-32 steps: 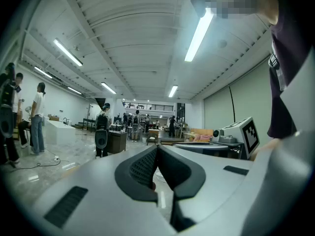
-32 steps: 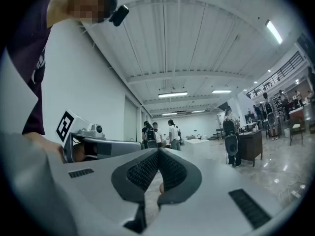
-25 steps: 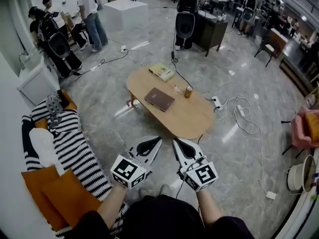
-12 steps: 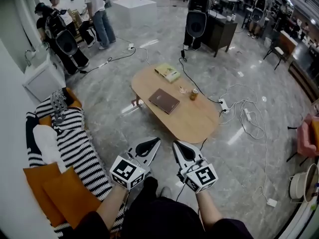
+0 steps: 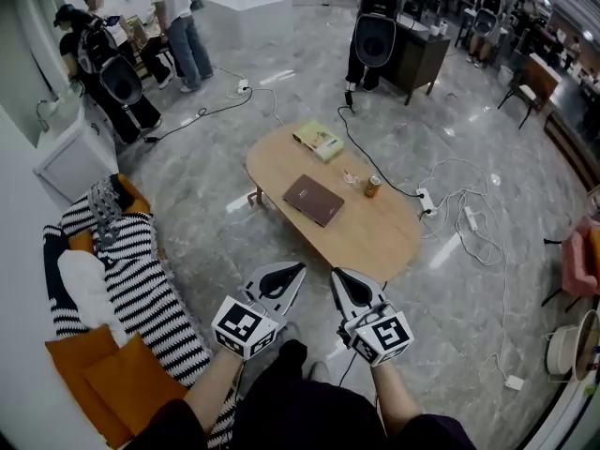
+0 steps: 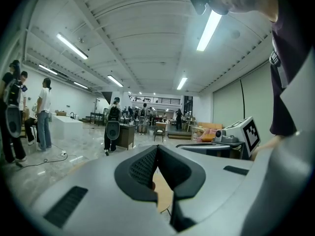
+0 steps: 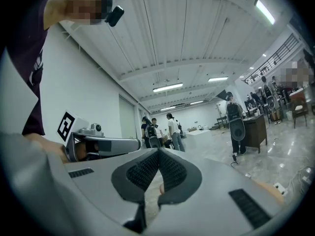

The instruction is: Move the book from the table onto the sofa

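Brown book [image 5: 313,200] flat near the middle of the oval wooden table [image 5: 380,242], long axis slanting from upper left to lower right in the head view, near corner turned toward the grippers. Just to its right a small can [image 5: 372,187], and at the table's far end a yellow-green book [image 5: 319,141], both apart from it. Straight ahead of the left gripper [image 5: 299,267] and right gripper [image 5: 334,272], well apart from both, with the table's near edge between. Roughly centred between the two tips; perhaps a shade nearer the left, though hard to call from this steep angle. Both pairs of jaws pressed together, nothing between them. Striped sofa [image 5: 141,279] off to the left, so likely a carry toward the left gripper's side.
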`<state>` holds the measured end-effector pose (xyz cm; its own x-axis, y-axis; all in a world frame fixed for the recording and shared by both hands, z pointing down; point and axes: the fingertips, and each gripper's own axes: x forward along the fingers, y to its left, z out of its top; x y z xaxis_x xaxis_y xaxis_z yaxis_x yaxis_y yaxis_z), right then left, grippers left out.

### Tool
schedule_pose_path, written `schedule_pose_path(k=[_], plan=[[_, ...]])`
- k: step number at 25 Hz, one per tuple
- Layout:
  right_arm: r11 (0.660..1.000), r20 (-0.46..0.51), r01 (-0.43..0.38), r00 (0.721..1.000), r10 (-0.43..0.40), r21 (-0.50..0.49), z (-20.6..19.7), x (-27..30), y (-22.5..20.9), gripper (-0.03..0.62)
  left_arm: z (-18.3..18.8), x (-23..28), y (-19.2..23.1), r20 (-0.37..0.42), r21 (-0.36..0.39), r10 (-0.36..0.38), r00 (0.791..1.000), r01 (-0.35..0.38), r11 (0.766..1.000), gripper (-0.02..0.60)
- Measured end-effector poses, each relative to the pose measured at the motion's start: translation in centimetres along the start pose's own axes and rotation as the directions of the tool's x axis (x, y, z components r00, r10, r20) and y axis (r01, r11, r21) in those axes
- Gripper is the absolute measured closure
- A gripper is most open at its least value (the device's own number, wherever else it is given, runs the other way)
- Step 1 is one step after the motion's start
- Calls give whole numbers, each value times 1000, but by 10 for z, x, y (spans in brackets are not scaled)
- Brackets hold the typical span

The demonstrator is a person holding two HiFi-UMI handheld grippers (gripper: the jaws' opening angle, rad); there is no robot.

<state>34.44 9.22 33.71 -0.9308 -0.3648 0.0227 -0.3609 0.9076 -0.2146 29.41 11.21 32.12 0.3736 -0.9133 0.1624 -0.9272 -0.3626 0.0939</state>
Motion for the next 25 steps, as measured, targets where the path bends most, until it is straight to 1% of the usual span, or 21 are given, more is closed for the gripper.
schedule_pose_path(k=[6,11,19,25], plan=[[999,-15,41,999,-40,20,-1,60,-18,571,0,16,63,-21,-19,-37,999,36,999,566],[996,-24,78,997,-77,34,-4,89,-26,570,3,22,100,-27,-32,-60,998,59,998,566],[993,-35,110,993,-109,39,-7,113,-46,571,-4,38,132,-41,-55,-72,997,70,996,566],[989,-39,138,990,-136,56,-7,134,-79,571,-9,65,154,-53,-65,-82,995,78,995,566]])
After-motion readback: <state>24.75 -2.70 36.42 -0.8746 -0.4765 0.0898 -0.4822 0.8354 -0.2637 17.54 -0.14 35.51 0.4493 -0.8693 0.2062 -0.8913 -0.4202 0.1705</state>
